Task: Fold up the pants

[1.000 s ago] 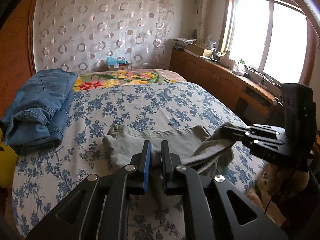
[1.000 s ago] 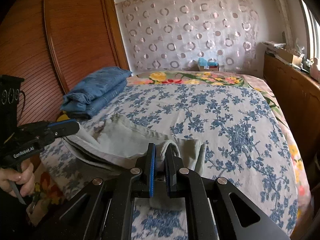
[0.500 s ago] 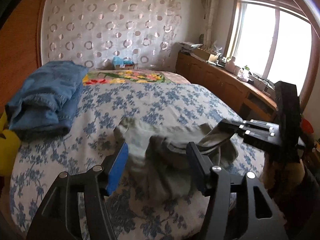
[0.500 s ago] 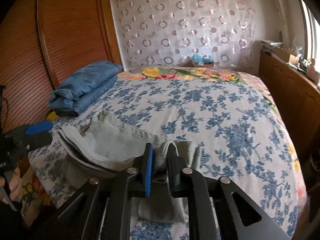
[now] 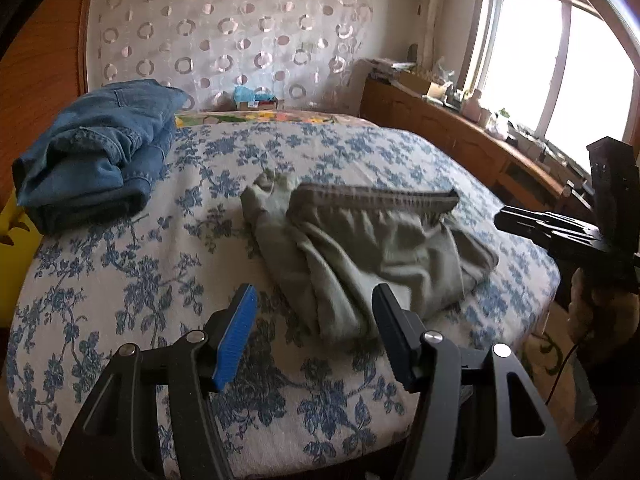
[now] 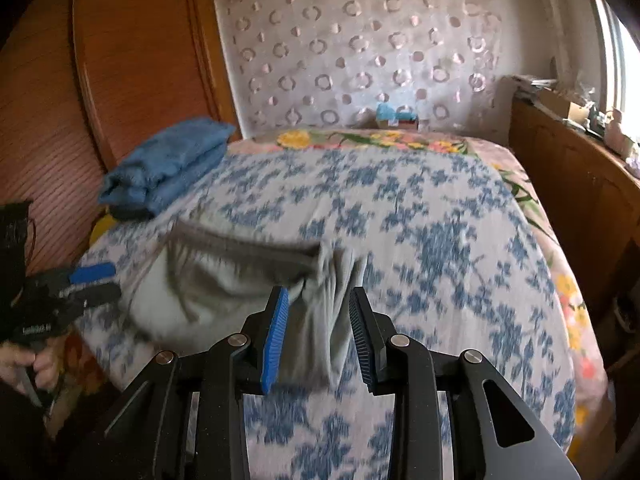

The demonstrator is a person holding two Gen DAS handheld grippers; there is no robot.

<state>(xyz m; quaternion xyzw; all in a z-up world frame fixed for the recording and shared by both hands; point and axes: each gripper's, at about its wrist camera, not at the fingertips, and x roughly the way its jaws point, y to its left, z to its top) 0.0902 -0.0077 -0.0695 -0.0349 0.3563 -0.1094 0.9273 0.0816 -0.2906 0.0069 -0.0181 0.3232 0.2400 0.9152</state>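
The grey-green pants (image 5: pixel 360 248) lie bunched in a loose fold on the floral bedspread (image 5: pixel 120 280), waistband up toward the far side. They also show blurred in the right wrist view (image 6: pixel 224 288). My left gripper (image 5: pixel 314 300) is open and empty, its jaws wide apart just in front of the pants' near edge. My right gripper (image 6: pixel 318 304) is open, and a fold of the pants lies between its spread jaws without being clamped. The right gripper shows at the right edge of the left wrist view (image 5: pixel 560 232).
Folded blue jeans (image 5: pixel 96 152) are stacked at the bed's left side, near the wooden wardrobe (image 6: pixel 120 80). A wooden sideboard (image 5: pixel 460 136) with clutter runs under the window at the right. A small box (image 6: pixel 396 116) sits at the headboard.
Both grippers have opened and let go of the pants: the left half a second ago, the right just now. The pants have dropped onto the bed, and both grippers have drawn back.
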